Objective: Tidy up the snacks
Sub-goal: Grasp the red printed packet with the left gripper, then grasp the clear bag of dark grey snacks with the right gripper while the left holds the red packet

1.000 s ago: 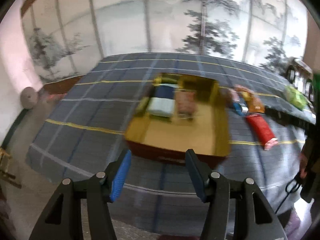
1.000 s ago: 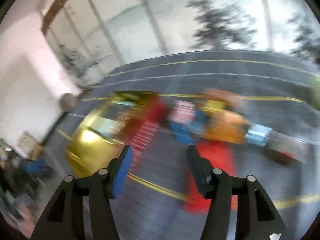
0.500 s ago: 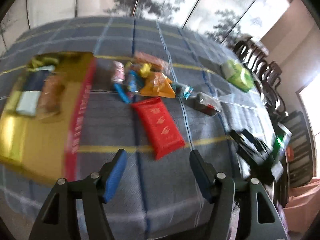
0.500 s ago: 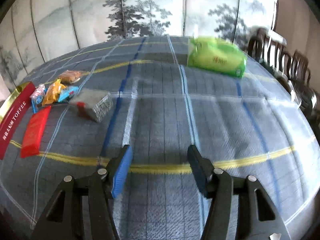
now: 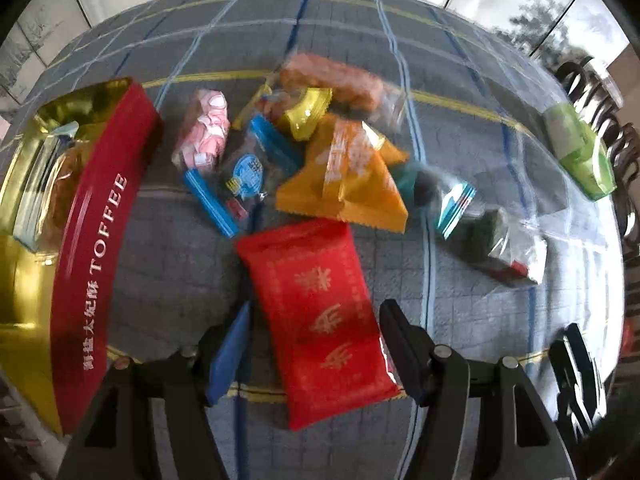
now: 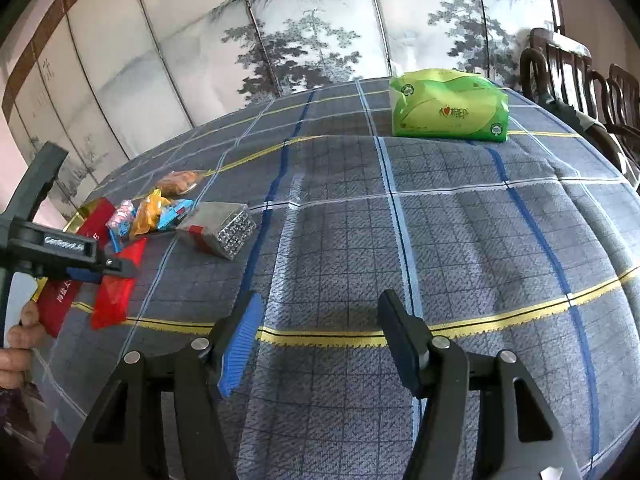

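On the plaid tablecloth (image 6: pixel 460 240), left gripper (image 5: pixel 314 338) jaws apart astride the red packet (image 5: pixel 316 312); lower squarely, pinch mid-pack, carry to toffee tin (image 5: pixel 92 248) at nine o'clock; right gripper (image 6: pixel 320 340) gapes, just widened, empty

We read "TOFFEE" in white capitals on the red side wall of the gold tin (image 5: pixel 94 248), left of the left wrist frame, with a run of white Chinese characters below it that we can't make out. Print on the snack packets and the green pack (image 6: pixel 450 104), upper right of the right wrist frame, is too blurred or small to read.
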`<state>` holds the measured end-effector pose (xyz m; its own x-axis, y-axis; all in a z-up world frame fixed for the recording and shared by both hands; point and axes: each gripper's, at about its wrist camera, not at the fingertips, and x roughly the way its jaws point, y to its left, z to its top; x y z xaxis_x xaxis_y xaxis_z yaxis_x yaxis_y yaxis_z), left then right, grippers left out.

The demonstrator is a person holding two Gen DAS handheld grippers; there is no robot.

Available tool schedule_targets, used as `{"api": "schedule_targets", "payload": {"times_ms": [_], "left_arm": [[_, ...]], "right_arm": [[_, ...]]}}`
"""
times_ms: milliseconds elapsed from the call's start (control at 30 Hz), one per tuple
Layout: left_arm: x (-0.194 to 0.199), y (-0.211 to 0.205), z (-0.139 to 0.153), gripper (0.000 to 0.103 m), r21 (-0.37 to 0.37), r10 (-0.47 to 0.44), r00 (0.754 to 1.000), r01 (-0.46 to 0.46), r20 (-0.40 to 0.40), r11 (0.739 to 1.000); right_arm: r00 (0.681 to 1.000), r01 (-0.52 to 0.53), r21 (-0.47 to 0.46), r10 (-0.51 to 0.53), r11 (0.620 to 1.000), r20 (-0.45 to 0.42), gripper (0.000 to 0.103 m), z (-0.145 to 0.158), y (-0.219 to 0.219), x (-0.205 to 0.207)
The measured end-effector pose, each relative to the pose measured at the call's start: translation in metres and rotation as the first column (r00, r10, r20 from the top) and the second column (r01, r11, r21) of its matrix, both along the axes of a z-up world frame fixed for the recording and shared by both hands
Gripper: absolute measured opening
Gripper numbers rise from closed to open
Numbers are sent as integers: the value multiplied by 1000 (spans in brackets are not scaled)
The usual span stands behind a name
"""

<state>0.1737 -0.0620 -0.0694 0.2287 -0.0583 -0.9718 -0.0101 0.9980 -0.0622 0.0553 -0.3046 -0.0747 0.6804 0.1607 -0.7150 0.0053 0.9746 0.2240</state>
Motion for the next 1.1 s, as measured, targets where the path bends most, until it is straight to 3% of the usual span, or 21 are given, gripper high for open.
{"api": "schedule_targets", "payload": {"times_ms": [67, 167, 300, 333, 367, 400, 467, 567, 667, 733, 867, 933, 1100], "left_arm": [[0, -9, -2, 68, 57, -14, 1000, 14, 1, 998], [4, -15, -6, 74, 53, 10, 1000, -11, 12, 999], [3, -21, -7, 74, 52, 35, 999, -36, 34, 998], [2, -21, -7, 71, 51, 32, 999, -34, 43, 998], [1, -22, -6, 52, 53, 19, 998, -22, 61, 998], [-7, -20, 2, 46, 48, 1, 997, -5, 80, 999], [-17, -22, 3, 45, 45, -16, 998, 13, 62, 999], [-41, -22, 4, 44, 93, -47, 994, 38, 99, 995], [-59, -12, 7, 44, -11, -67, 994, 68, 89, 998], [-67, -9, 14, 44, -10, -96, 990, 98, 101, 995], [-75, 3, 29, 44, -29, -103, 987, 107, 124, 994], [-73, 8, 36, 44, -38, -100, 987, 106, 126, 994], [-80, 11, 48, 44, -38, -114, 983, 121, 141, 992]], "right_arm": [[1000, -8, 6, 8, 1000, 2, 60, 1, 0, -1], [1000, -8, 30, 8, 1000, 4, 60, 0, -3, -1], [1000, -9, 34, 9, 999, 3, 61, 0, -3, -1], [1000, -10, 32, 10, 999, 1, 61, -1, -3, -1], [1000, -12, 28, 12, 1000, -3, 62, -1, -3, -1], [1000, -13, 21, 13, 1000, -11, 62, 0, -2, 0], [999, -35, 28, 36, 999, -31, 63, 3, -1, 5], [991, -127, -6, 128, 992, 28, 63, 24, 6, 12], [941, -334, -78, 337, 939, 30, 64, 34, 25, 32], [884, -465, -157, 467, 871, -25, 64, 31, 44, 48], [780, -622, -261, 614, 738, -122, 64, 26, 77, 77], [750, -657, -302, 640, 691, -168, 64, 21, 88, 93], [705, -709, -242, 669, 662, -237, 62, 7, 100, 126]]}}
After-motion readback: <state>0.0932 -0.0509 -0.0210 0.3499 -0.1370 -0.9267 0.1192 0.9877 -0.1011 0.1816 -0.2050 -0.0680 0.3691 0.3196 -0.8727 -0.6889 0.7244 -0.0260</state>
